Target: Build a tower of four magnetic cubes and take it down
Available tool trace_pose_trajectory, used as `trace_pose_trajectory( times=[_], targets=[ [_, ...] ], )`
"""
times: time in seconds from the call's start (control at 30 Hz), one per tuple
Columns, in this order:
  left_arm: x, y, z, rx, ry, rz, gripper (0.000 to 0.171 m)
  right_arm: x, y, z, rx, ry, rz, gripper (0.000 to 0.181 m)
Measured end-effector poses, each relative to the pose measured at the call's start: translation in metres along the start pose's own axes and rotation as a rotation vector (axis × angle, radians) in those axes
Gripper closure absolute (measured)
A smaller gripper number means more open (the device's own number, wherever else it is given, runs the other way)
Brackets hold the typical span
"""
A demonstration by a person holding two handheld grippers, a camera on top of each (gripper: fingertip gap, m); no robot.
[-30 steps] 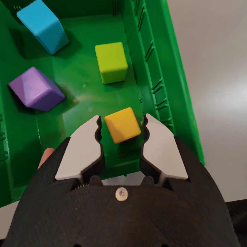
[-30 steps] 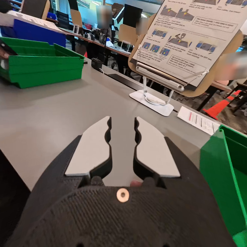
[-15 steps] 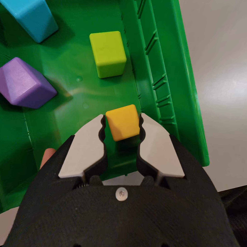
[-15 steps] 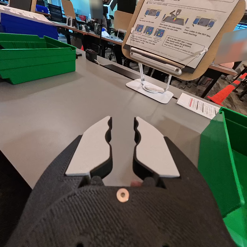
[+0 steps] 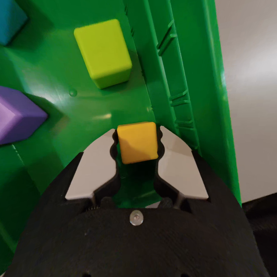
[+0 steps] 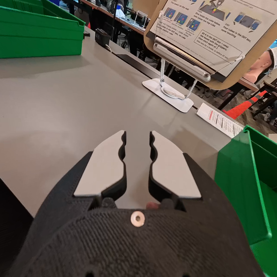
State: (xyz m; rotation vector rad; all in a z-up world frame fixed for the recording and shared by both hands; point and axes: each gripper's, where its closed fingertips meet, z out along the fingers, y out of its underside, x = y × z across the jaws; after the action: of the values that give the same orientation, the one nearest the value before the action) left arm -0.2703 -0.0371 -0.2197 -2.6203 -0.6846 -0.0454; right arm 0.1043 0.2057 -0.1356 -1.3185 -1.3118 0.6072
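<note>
In the left wrist view my left gripper is low inside a green bin, close to its right wall. Its two pads press on the left and right faces of a small yellow cube, which sits square between them. A lime green block stands beyond it, a purple block lies at the left, and a blue block is at the top left corner. In the right wrist view my right gripper is open and holds nothing, above a bare grey table.
A second green bin stands close on the right of the right gripper. Stacked green bins are at the far left. A stand with an instruction sheet, a printed card and an orange cone lie beyond. Left tips to right tips: about 45 centimeters. Measured from the fingertips, the lime green block is 8 centimeters or so from the left gripper and 50 centimeters from the right.
My left gripper moved down over the yellow cube and its pads closed on it; the cube turned from skewed to square between them. The right gripper drifted slightly, still open.
</note>
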Motion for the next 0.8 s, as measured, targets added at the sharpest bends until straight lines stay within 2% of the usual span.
trace_pose_trajectory(
  times=[0.17,0.27,0.33,0.43,0.5,0.57,0.63,0.67,0.8],
  targets=[
    [-0.018,-0.010,-0.013,0.069,-0.112,0.036,0.119,-0.002,0.002,0.002,-0.009,-0.002,-0.027,0.152],
    [-0.028,-0.010,-0.044,0.100,-0.114,0.005,0.119,-0.003,0.002,0.002,-0.005,-0.009,-0.015,0.152],
    [-0.019,-0.014,-0.074,0.151,-0.061,-0.004,0.119,-0.003,0.001,0.004,0.003,-0.009,0.008,0.154],
    [0.026,-0.037,-0.128,0.315,0.063,0.053,0.120,0.002,-0.013,0.014,0.072,-0.004,0.176,0.157],
    [0.074,-0.055,-0.159,0.435,0.116,0.187,0.120,0.006,-0.018,0.024,0.105,0.002,0.273,0.157],
    [0.135,-0.067,-0.169,0.508,0.172,0.377,0.120,0.008,-0.010,0.031,0.086,0.008,0.305,0.158],
    [0.195,-0.072,-0.153,0.521,0.243,0.522,0.120,0.010,0.001,0.031,0.044,0.007,0.284,0.158],
    [0.221,-0.075,-0.135,0.508,0.277,0.534,0.120,0.015,0.002,0.029,0.036,0.020,0.270,0.158],
    [0.299,-0.082,-0.028,0.338,0.428,0.607,0.120,0.027,0.000,0.012,0.055,0.048,0.286,0.158]
  ],
)
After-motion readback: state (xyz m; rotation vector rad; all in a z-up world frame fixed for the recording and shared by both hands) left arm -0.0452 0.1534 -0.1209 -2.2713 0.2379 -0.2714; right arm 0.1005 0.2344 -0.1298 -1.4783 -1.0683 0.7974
